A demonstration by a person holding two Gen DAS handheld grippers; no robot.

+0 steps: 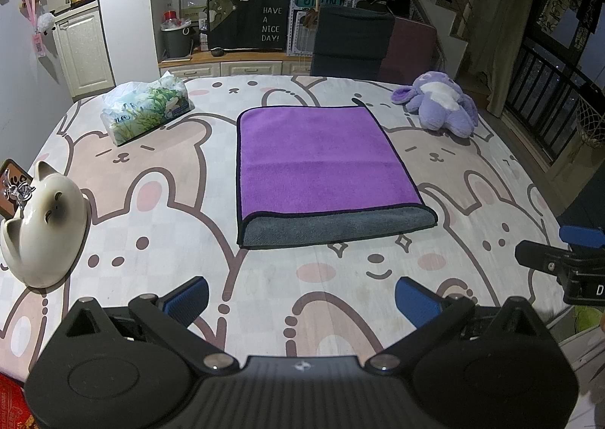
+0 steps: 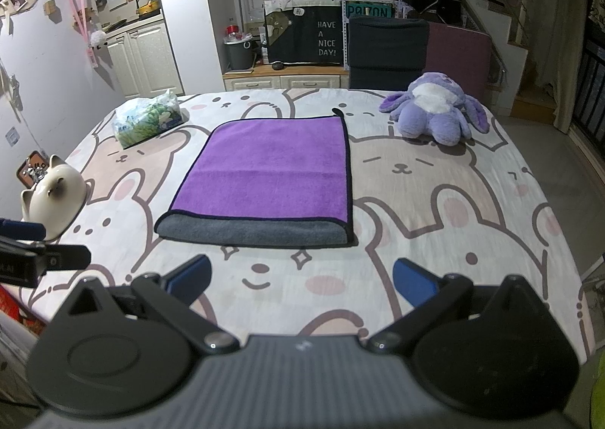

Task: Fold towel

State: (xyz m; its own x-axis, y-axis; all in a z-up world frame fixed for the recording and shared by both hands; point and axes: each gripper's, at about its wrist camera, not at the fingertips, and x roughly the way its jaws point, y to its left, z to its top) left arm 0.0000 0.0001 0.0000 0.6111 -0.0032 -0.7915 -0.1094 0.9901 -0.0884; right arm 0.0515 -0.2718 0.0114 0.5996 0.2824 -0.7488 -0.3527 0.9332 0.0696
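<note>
Towel [image 1: 321, 160]: lying flat near the middle of the table [image 1: 159, 225], folded over once; a soft, fuzzy purple face is showing on top, bound in thin black edging, and a grey plush underside is peeking out as a band along the near edge. A small black loop is sticking out at its far right corner.
Table: wearing a smooth printed cloth with pink and beige cartoon bears and rabbits outlined in brown.
Left gripper [image 1: 302, 298]: hovering over the cloth on the near side of the towel, its blue-padded fingers [image 1: 187, 298] standing wide apart and holding nothing.
Right gripper [image 2: 302, 279]: also hanging just short of the towel's near edge, jaws spread wide, nothing between them.
Tissue pack [image 1: 145, 109]: sitting off the towel's far left corner, a crinkly plastic wrap printed with green leaves and white flowers; its contents cannot be told.
Cat figure [image 1: 43, 225]: glossy, rounded cream ceramic with dark patches, resting well left of the towel.
Plush toy [image 1: 440, 104]: fuzzy lilac with a white belly and long floppy ears, lying off the towel's far right corner.
</note>
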